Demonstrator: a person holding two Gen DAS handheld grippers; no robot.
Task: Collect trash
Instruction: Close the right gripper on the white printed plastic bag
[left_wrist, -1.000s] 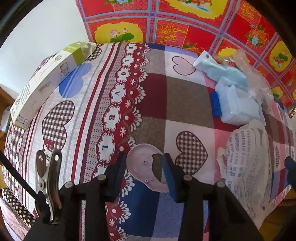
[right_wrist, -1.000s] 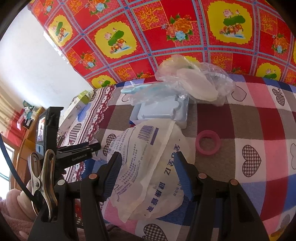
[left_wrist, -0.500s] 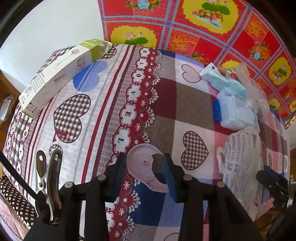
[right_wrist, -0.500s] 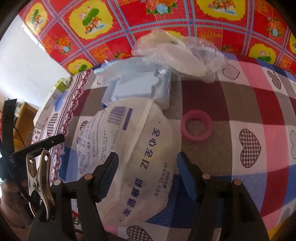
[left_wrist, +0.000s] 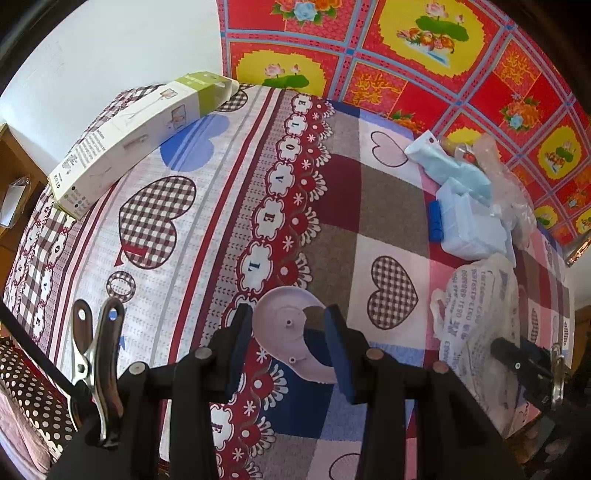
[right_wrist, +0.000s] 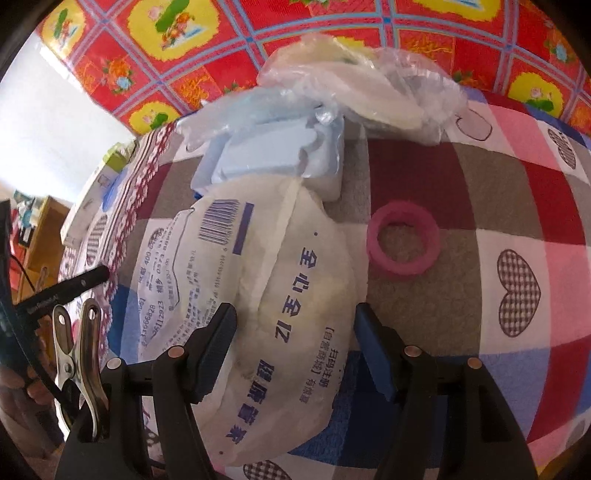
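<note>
My left gripper (left_wrist: 287, 314) is shut on a pale pink plastic disc piece (left_wrist: 280, 332), held a little above the heart-patterned bedspread (left_wrist: 207, 206). In the right wrist view my right gripper (right_wrist: 293, 314) is open and points down at a white printed plastic bag (right_wrist: 258, 258). Its fingers straddle the bag's near end without pressing it. The same bag (left_wrist: 476, 306) shows at the right of the left wrist view, with part of the right gripper (left_wrist: 517, 362) beside it. A pink ring (right_wrist: 402, 269) lies just right of the bag.
Behind the bag lie a blue-white wipes pack (right_wrist: 273, 162) and a crumpled clear plastic bag (right_wrist: 369, 88). A long white and green box (left_wrist: 136, 129) rests at the bed's far left by the white wall. Red flowered cloth (left_wrist: 424, 55) hangs behind.
My right gripper has come down closer to the printed bag and its jaws stand a little wider. The left gripper has shifted with the pink disc still in it; the right gripper entered its view.
</note>
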